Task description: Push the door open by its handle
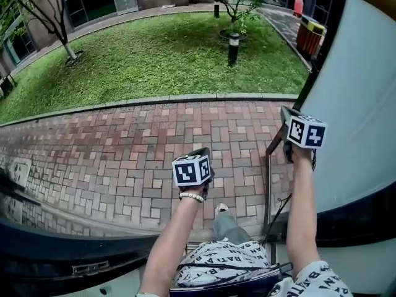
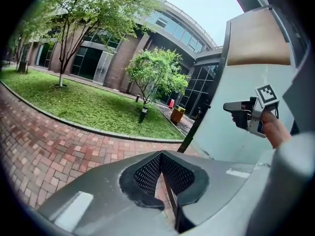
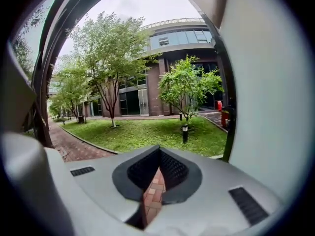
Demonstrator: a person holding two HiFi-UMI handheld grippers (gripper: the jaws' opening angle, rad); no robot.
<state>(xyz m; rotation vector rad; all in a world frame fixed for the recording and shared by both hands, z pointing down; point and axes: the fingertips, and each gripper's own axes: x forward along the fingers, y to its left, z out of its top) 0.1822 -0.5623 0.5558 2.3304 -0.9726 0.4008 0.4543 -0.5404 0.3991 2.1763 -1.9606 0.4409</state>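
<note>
The door (image 1: 362,98), a pale frosted panel with a dark frame, stands swung open at the right of the head view. A thin metal bar (image 1: 267,181), apparently its handle, runs down by its edge. My right gripper (image 1: 286,115) hovers just beside the bar's top, close to the panel. In the right gripper view its jaws (image 3: 159,149) are shut with nothing between them, and the door (image 3: 268,107) fills the right side. My left gripper (image 1: 200,154) is held out over the brick paving, away from the door. It (image 2: 161,154) is shut and empty, and it sees the right gripper (image 2: 237,110) before the door (image 2: 231,132).
Red brick paving (image 1: 124,153) lies ahead, then a kerb and a lawn (image 1: 154,60) with trees, a short lamp post (image 1: 233,47) and a bin (image 1: 308,36). A dark door frame (image 3: 47,82) stands at the left. The person's legs (image 1: 229,252) show below.
</note>
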